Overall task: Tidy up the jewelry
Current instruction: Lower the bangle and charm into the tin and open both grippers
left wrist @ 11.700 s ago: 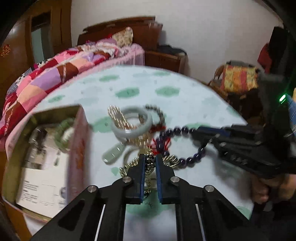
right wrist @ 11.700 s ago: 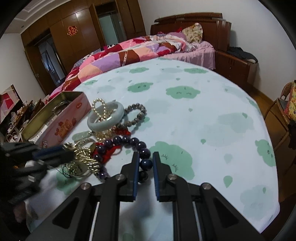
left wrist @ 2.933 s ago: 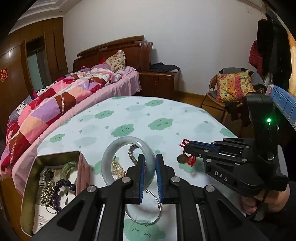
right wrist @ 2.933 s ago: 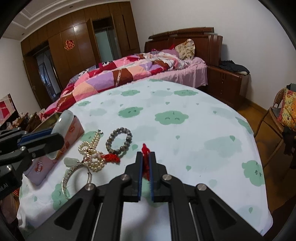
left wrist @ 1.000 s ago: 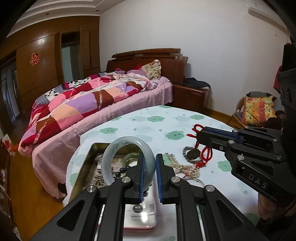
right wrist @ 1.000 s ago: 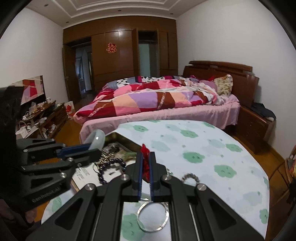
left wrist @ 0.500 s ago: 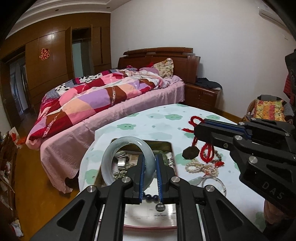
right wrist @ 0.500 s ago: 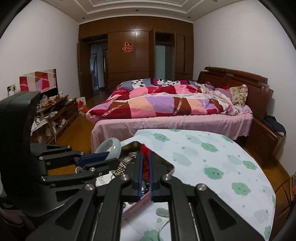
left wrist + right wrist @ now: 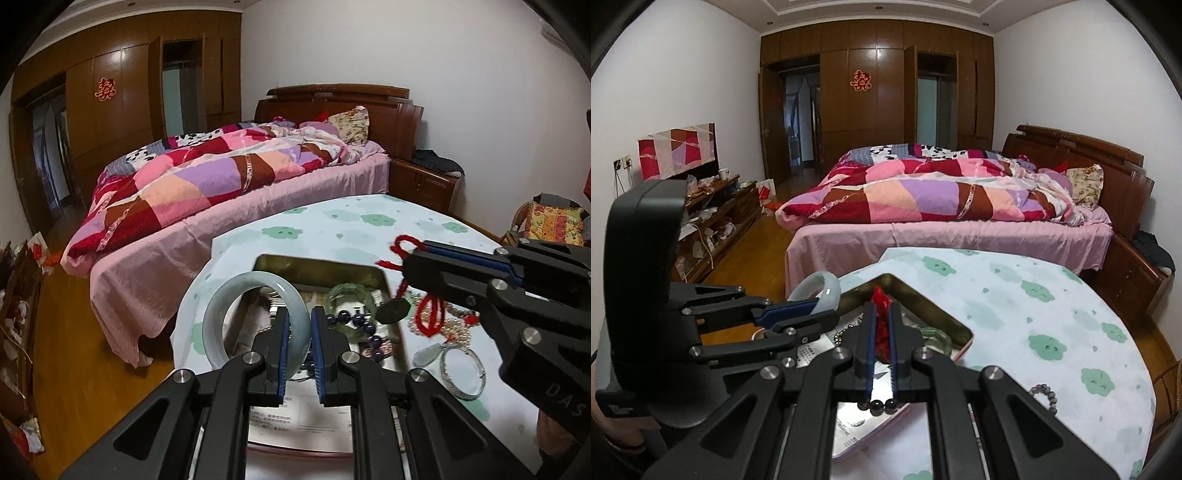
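Observation:
My left gripper is shut on a pale jade bangle, held upright over the near left part of an open gold-lined tin. In the right wrist view the bangle sticks up from the left gripper. My right gripper is shut on a red cord. In the left wrist view this cord dangles from the right gripper with a dark pendant above the tin's right side. A green bracelet and purple beads lie in the tin.
Pearls, a silver bangle and a small jade pendant lie on the cloud-print tablecloth right of the tin. A grey bead bracelet lies further right. A bed stands just beyond the table edge.
Both grippers have swung left with their loads and now hang over the tin. The bangle has sunk closer to the tin; the red cord's pendant has come over the tin's right side.

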`<move>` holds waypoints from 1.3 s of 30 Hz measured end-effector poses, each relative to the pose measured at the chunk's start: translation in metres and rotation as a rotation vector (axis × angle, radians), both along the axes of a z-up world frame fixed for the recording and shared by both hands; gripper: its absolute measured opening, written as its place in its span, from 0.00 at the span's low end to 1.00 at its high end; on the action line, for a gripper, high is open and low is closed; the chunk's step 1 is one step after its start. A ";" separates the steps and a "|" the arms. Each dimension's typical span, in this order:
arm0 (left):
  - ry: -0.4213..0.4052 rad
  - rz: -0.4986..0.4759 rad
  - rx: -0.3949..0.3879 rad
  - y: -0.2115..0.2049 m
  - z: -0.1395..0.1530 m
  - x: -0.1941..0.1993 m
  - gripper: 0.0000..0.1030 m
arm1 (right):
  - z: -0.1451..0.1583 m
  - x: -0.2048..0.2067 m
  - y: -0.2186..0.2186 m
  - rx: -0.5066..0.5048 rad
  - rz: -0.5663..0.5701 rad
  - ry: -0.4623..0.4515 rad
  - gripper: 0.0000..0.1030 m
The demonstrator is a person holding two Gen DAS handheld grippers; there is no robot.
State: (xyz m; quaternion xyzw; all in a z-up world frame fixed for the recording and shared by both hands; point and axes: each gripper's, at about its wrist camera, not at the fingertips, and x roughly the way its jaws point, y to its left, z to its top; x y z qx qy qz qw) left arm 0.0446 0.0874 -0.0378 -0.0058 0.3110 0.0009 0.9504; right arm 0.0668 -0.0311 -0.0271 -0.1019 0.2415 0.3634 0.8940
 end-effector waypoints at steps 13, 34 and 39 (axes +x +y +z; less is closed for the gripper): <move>0.018 0.002 0.025 0.000 -0.012 0.007 0.00 | -0.030 0.009 0.015 -0.042 0.014 0.092 0.07; 0.025 0.086 -0.013 0.029 -0.020 0.014 0.02 | -0.067 0.022 0.014 -0.115 -0.003 0.214 0.08; 0.010 0.130 -0.004 0.038 -0.017 0.011 0.44 | -0.069 0.022 0.014 -0.119 -0.002 0.223 0.09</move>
